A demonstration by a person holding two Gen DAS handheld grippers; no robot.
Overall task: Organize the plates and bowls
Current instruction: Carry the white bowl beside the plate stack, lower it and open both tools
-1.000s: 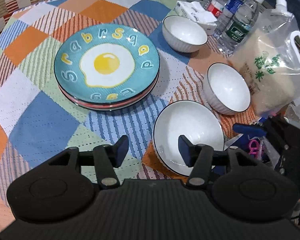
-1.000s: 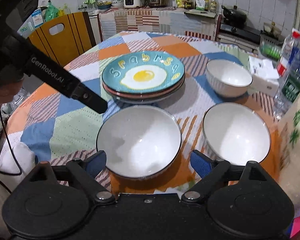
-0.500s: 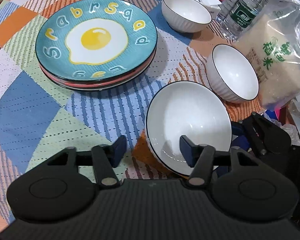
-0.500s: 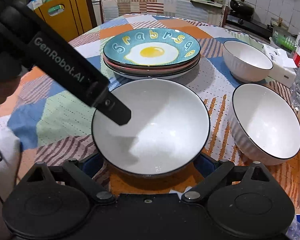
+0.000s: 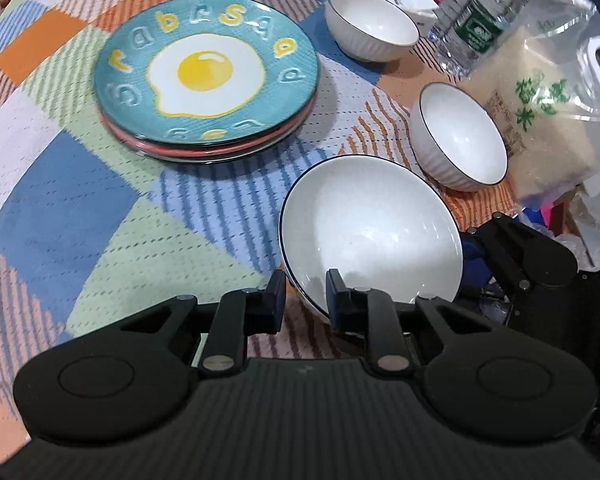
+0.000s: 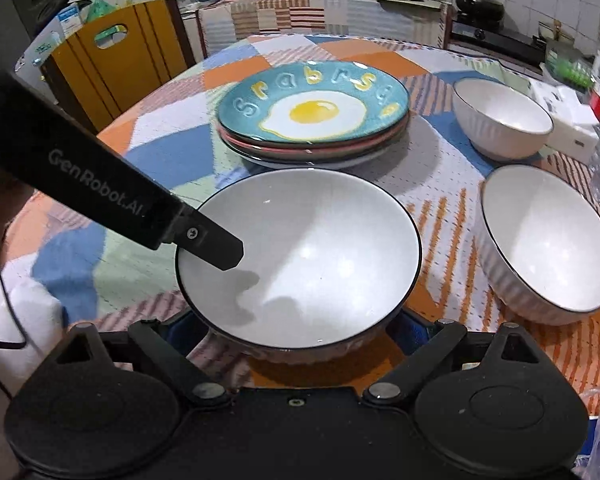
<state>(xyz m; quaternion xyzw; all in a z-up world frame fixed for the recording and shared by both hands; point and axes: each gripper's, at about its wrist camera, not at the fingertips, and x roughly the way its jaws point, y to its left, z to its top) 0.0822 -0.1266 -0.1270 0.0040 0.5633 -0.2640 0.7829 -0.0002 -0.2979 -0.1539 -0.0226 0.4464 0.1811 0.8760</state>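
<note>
Pinching big bowl (image 5: 372,232) rim with your left gripper (image 5: 305,296), fingers clamped across wall; right gripper (image 6: 300,330) fingers apart, cradling base for lift toward neighbouring bowl (image 6: 548,240).

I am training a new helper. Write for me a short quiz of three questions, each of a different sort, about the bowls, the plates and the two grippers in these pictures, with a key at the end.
1. True or false: the left gripper has one finger inside the large bowl and one outside its rim.
2. Multiple choice: the egg plate is (A) alone on the cloth, (B) on top of a stack of plates, (C) inside a bowl.
3. Fill in: besides the large bowl, ___ smaller white bowls stand on the tablecloth.

Key: 1 true; 2 B; 3 two, namely the near small bowl and the far small bowl.
</note>
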